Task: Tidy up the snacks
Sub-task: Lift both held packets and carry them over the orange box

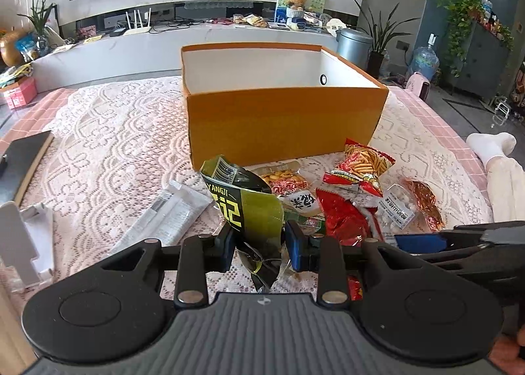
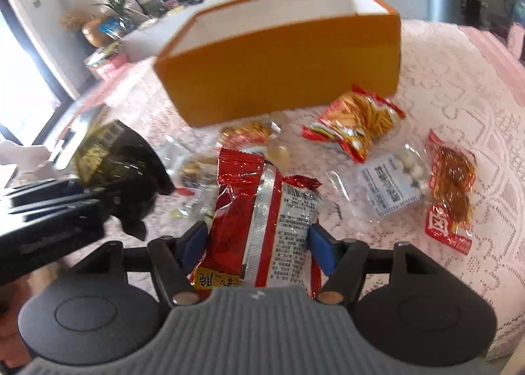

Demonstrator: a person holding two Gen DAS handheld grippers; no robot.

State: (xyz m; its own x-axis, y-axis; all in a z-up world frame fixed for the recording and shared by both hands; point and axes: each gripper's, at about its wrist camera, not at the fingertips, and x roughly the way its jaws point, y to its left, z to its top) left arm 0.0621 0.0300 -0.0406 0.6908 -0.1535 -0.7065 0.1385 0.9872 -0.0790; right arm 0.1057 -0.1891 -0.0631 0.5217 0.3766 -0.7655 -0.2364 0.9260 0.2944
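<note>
While your left gripper [image 1: 259,243] is clamped on the crumpled green-and-black snack bag [image 1: 242,204], held up off the lace cloth [image 1: 108,145], your right gripper [image 2: 259,243] has the red foil packet [image 2: 259,211] between its pads, touching both sides. The other snacks lie loose on the cloth just in front: a noodle-stick pack [image 2: 357,119], a clear pouch of white balls [image 2: 390,184], an orange-red sachet [image 2: 452,184]. Behind them stands the open orange box [image 1: 282,119], nothing visible inside.

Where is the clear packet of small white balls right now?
The clear packet of white balls lies on the lace cloth, right of centre in the right wrist view, between the red packet and the amber-strip packet.
</note>
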